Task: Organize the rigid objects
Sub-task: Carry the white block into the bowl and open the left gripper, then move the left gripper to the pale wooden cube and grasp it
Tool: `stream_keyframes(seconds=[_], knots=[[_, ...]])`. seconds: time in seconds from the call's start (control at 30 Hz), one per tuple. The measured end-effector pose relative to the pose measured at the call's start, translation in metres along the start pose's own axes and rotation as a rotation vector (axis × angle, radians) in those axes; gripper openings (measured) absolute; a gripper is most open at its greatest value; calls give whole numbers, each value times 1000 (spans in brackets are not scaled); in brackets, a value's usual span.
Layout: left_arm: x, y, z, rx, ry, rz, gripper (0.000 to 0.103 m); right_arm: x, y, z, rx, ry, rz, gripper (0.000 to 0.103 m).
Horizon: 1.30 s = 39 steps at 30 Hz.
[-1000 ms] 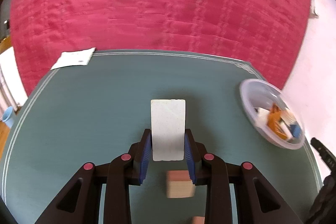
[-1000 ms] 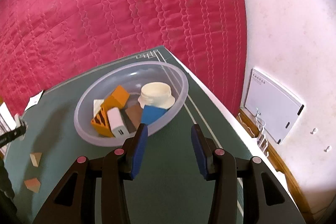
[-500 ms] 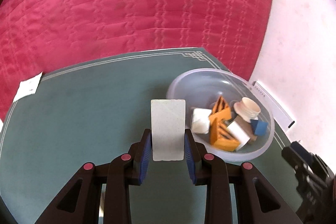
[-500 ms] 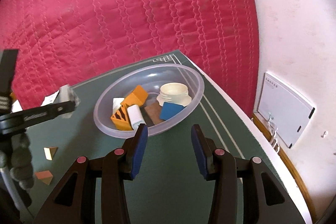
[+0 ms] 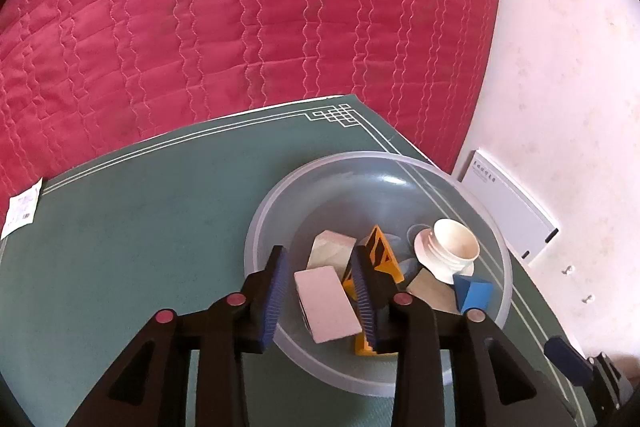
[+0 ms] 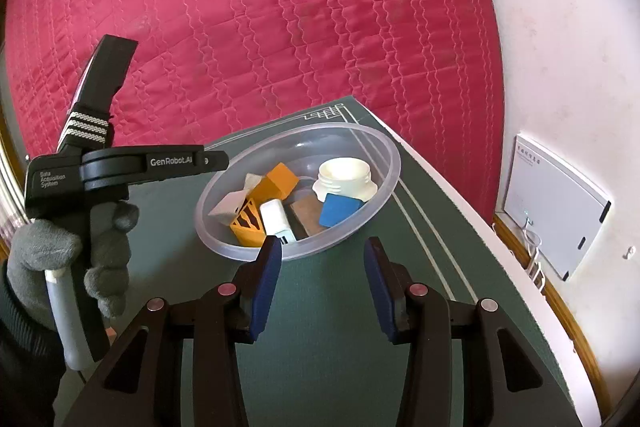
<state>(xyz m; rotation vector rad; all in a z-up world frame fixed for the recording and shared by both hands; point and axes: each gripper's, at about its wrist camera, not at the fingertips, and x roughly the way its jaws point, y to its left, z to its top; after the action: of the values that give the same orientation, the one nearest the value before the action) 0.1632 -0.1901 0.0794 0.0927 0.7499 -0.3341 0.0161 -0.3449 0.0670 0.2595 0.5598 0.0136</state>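
My left gripper is spread wide over the bowl, blue pads apart, and the white block sits between them with a gap at the left pad. On the right it lies close against the other pad, and I cannot tell if it touches. It rests inside the clear plastic bowl, tilted, at the near side. Just beyond it are a pale wooden block and an orange slotted wedge, then a cream screw-top lid, a brown block and a blue block.

My right gripper hangs open and holds nothing, its fingers apart just short of the bowl's near rim. From that side I see my left hand in a grey glove around the handle of the left tool, whose black nose reaches to the bowl's left edge.

The bowl stands near the far right corner of the green mat, a paper slip lies at the mat's left edge, and a red quilt fills the background.
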Motion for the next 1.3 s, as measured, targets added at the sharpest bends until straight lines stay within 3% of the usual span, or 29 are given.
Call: stream_keyframes(seconds=[0.2,0.4,0.63,1.07,1.3], knots=[[-5,17,-10,-28,6,18,39,-1,1,-1,-9,2,-2,44],[-19,36,-17,-48,1,59,60,1,3,-2,-15,11,-12,44],[-48,57,-31,-24,-28,105,73,2,4,-2,-14,12,-14,44],[-98,122,-70,-121,-52,186,82,5,3,-4,-14,26,-11,44],[-93,138,-102,-159,15,209,82,5,4,-5,-12,33,-16,45]])
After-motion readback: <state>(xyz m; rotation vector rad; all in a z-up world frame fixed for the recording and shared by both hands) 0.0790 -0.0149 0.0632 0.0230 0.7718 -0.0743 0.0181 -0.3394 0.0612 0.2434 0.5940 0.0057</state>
